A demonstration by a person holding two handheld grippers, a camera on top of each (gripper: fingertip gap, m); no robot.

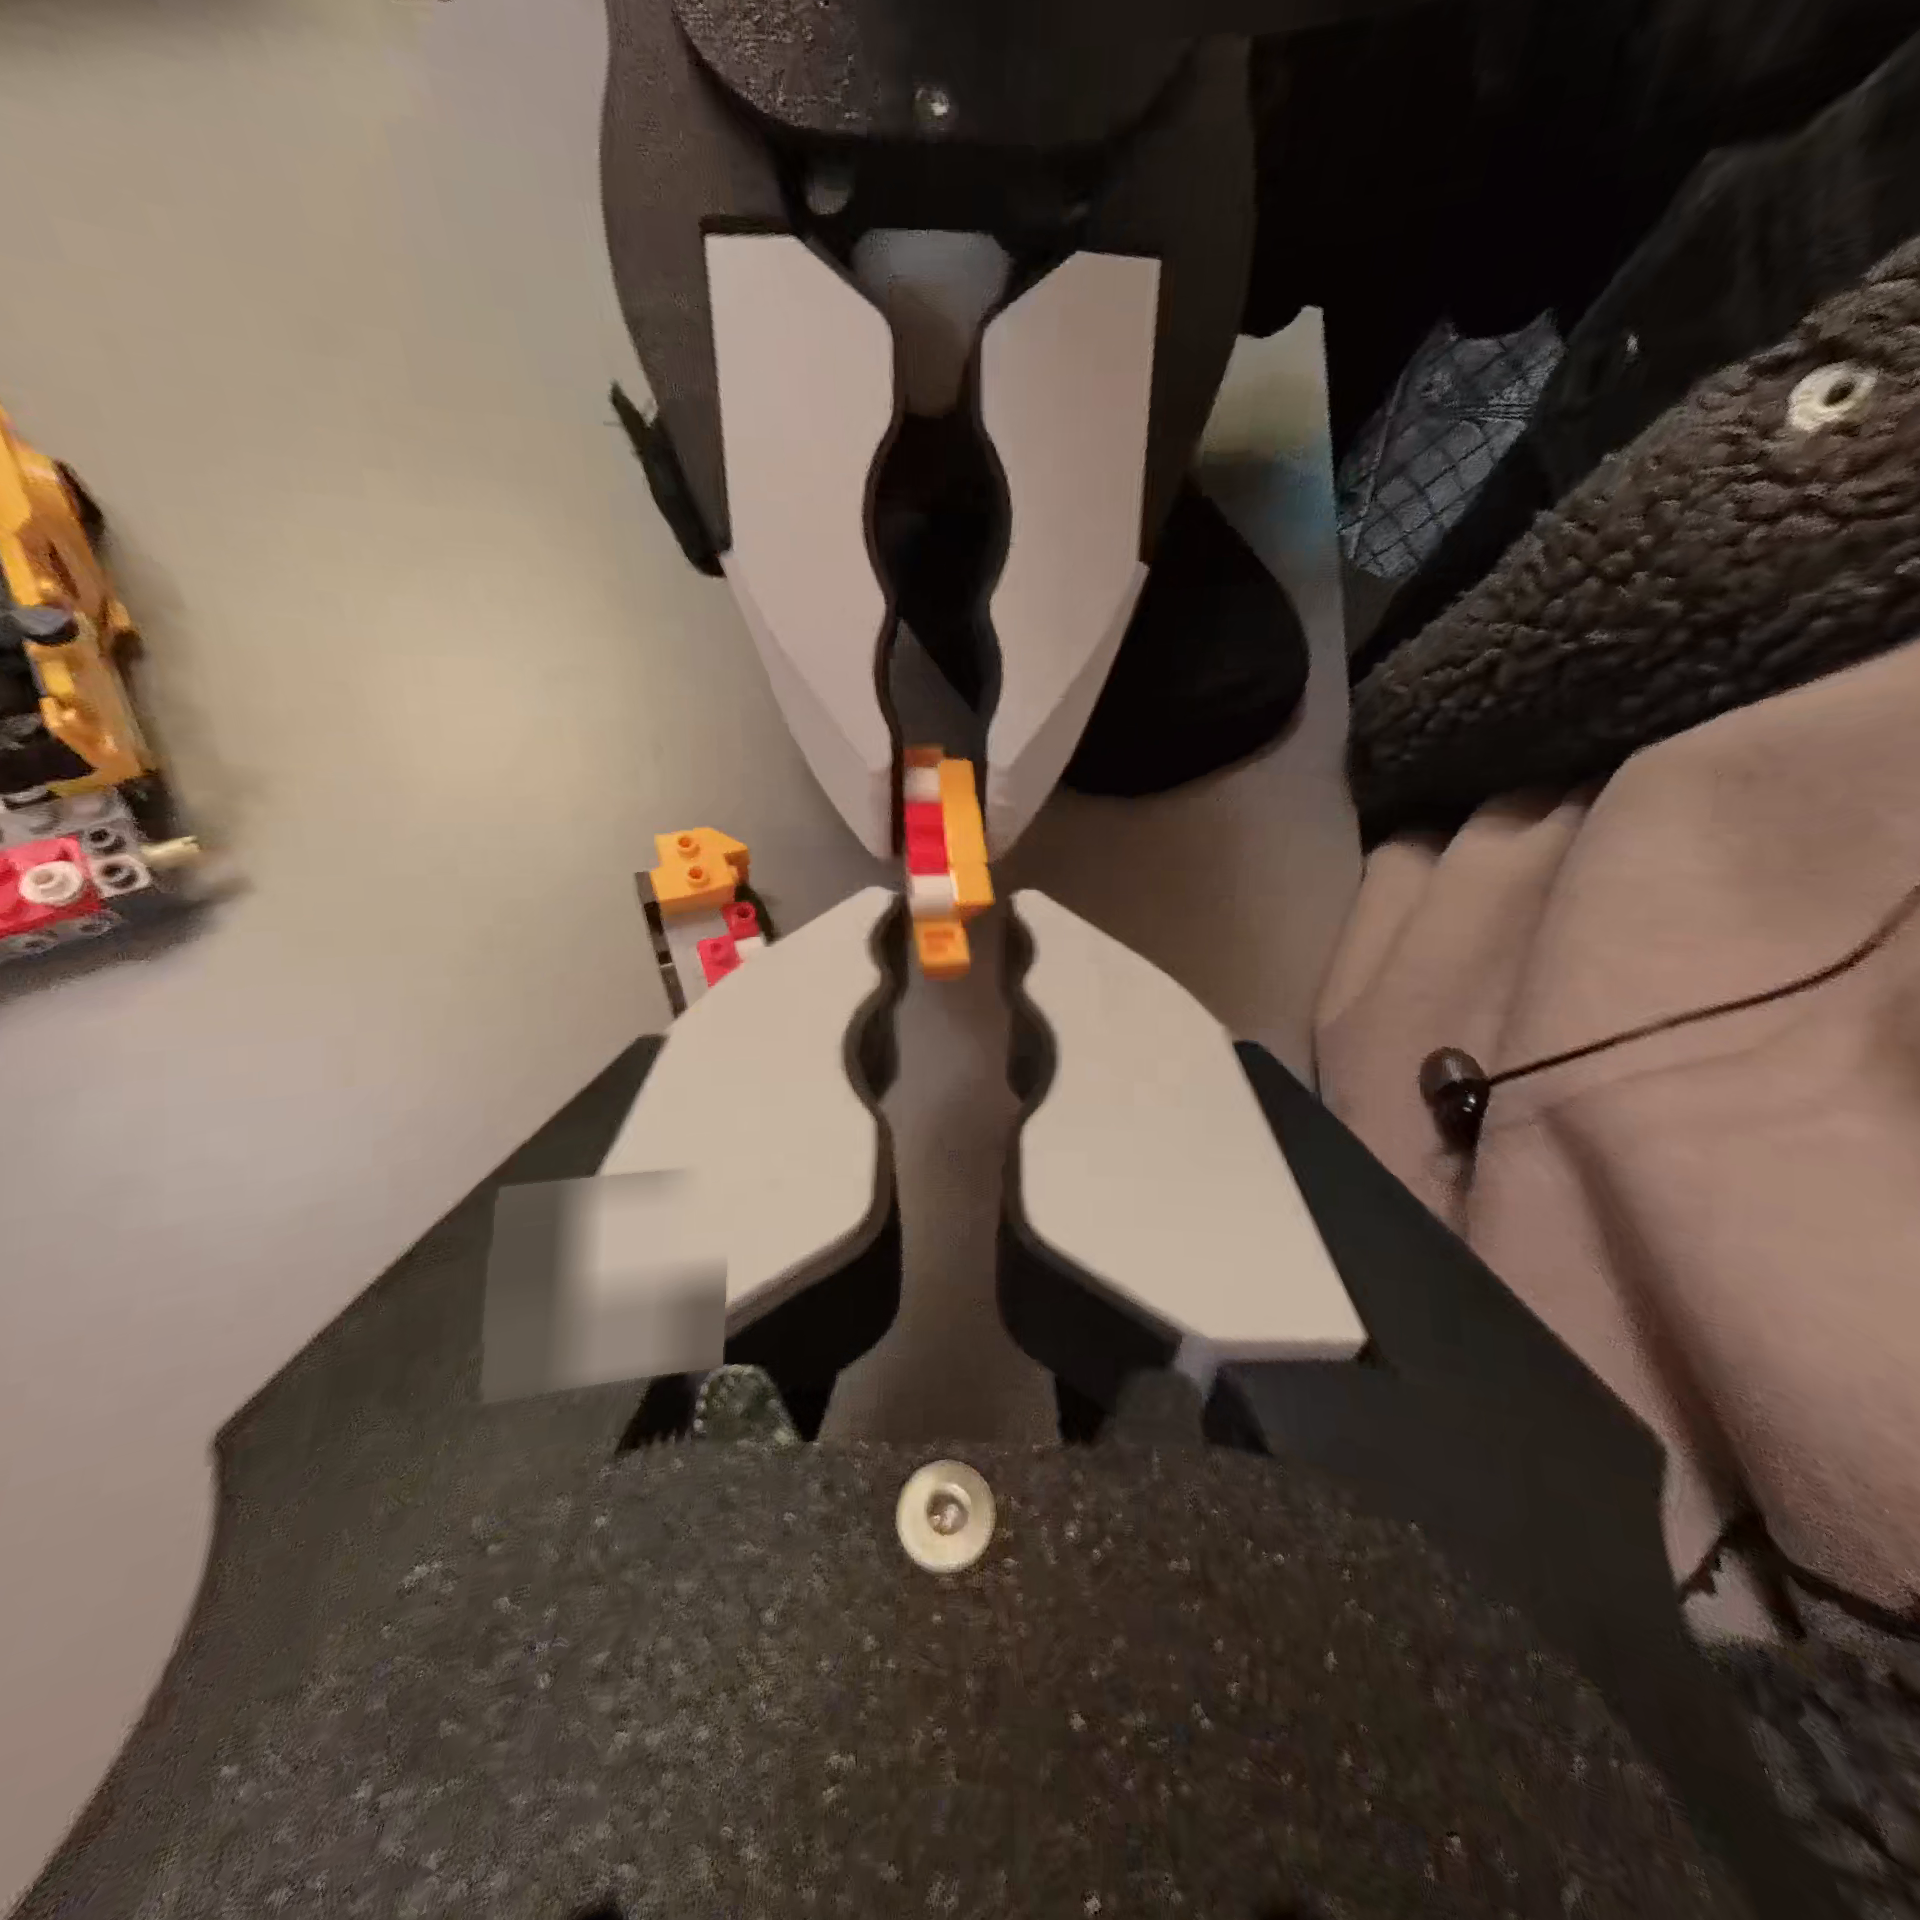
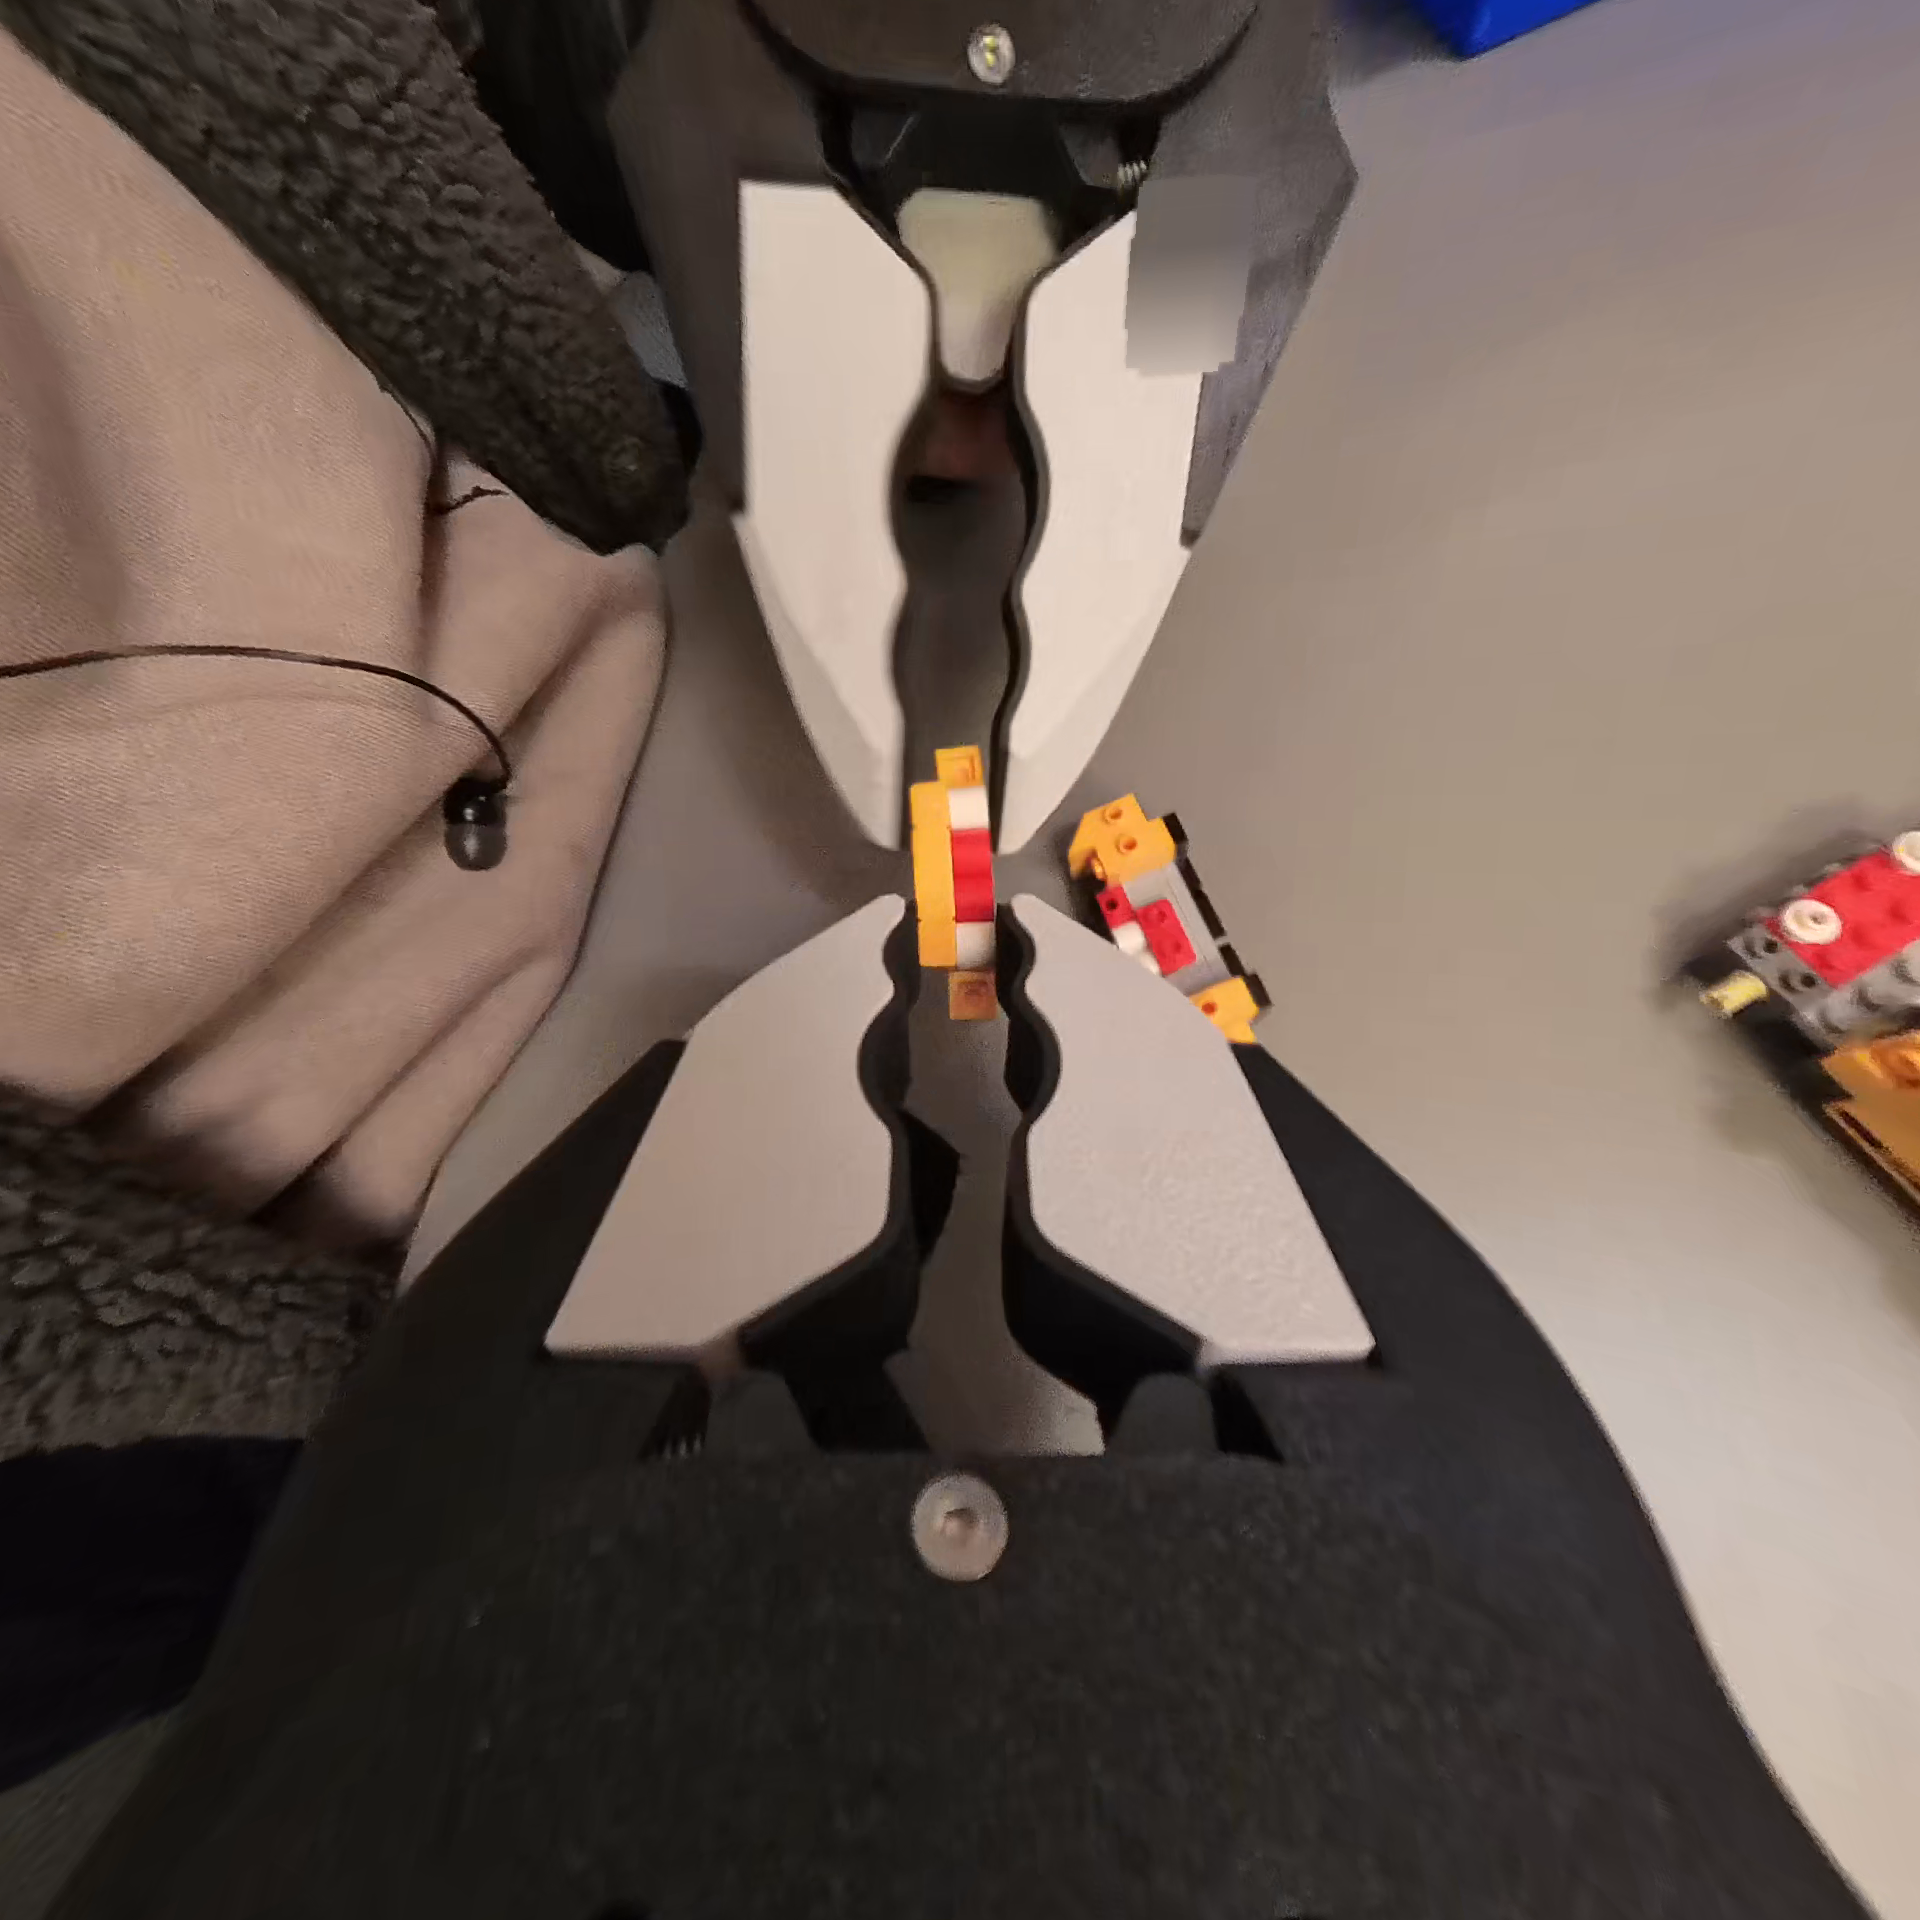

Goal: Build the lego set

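Note:
A small orange, red and white lego assembly [image 1: 948, 852] is held in the air between two grippers that meet tip to tip. My left gripper [image 1: 951, 904] comes from the bottom of the left wrist view and is shut on the assembly's lower end. My right gripper [image 2: 956, 909] is shut on the same assembly [image 2: 954, 883] from the opposite side. Each gripper also shows at the top of the other's view, the right one [image 1: 945, 831] and the left one [image 2: 951, 831]. A second small orange, red and grey assembly [image 1: 707, 914] [image 2: 1164, 914] lies on the grey table just beside the tips.
A larger yellow, black, red and grey lego build [image 1: 62, 748] [image 2: 1849, 987] sits on the table [image 1: 364, 520] farther off. A person's beige garment [image 2: 260, 779] with a dark fleece sleeve [image 1: 1662, 582] and a beaded cord [image 2: 473, 821] is close on the other side. A blue object [image 2: 1507, 21] is at the far edge. Left and right tips are no more than a few centimetres apart.

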